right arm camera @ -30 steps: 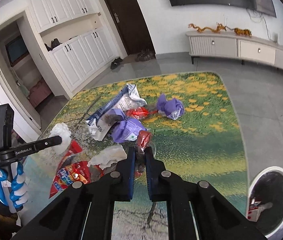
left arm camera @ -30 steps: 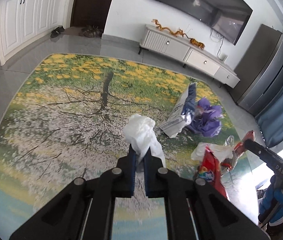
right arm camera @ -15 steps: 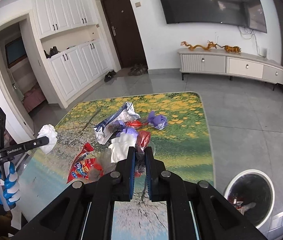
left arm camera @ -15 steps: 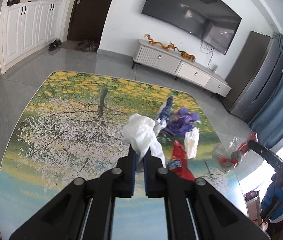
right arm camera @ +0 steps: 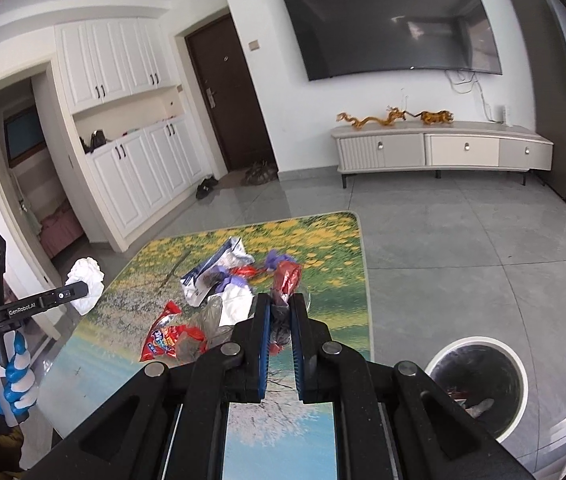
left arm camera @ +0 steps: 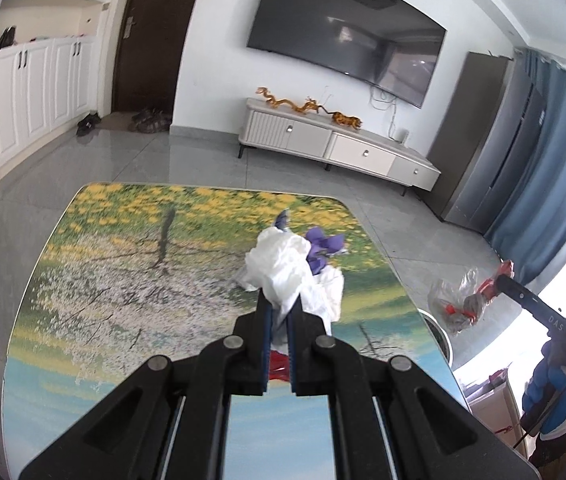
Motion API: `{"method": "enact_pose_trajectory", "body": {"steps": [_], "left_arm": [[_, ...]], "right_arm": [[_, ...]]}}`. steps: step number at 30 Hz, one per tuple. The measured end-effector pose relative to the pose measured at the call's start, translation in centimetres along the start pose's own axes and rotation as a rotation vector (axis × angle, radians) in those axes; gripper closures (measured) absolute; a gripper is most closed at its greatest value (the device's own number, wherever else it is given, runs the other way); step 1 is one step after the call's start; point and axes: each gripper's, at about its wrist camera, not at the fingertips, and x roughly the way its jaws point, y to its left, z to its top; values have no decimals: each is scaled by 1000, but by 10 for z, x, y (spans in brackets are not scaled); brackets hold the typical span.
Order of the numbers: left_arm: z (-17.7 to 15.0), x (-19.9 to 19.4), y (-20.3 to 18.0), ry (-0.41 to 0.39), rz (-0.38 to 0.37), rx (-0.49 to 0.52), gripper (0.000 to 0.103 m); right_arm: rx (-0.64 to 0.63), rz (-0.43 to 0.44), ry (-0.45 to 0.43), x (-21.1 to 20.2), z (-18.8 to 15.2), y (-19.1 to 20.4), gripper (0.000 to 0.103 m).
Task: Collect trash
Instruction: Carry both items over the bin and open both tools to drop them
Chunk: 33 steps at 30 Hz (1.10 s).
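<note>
While both grippers are loaded, the trash itself looks feather-light and limp. The crumpled white tissue [left arm camera: 279, 268] is pinched between the clenched fingers of the left gripper [left arm camera: 277, 312], held up above the printed table [left arm camera: 83, 280]; I judge it soft and easily torn, best gripped through its bunched middle. The clear plastic wrapper with red bits [right arm camera: 285, 280] is clamped in the right gripper [right arm camera: 281, 312], also above the table, near its edge on the bin side; thin film like this is probably slippery, so a hold on gathered folds seems safest. Further in on the table lie a red snack bag [right arm camera: 167, 336], a white-and-blue packet [right arm camera: 211, 276] and purple scraps [left arm camera: 321, 248]. Beside the table, on the floor, stands the round bin [right arm camera: 479, 344], open-topped.
</note>
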Motion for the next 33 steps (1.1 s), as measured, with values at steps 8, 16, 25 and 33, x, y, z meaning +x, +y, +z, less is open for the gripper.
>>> {"method": "enact_pose_trajectory", "body": {"steps": [8,16,25,33], "left_arm": [[10,34,-75,67,-80,125,97],[4,114,-177,200,-179,289,97],[-13,211,-280,346,-252,424,97],[-32,284,-339,431,-277,459,96]], "right_arm": [[99,-61,-60,-28,-12,-57,93],[241,-241,-66,-42,-35,-137,93],[344,-421,20,-12,-60,-214,93],[419,-479,72,20,-81,-261,93]]}}
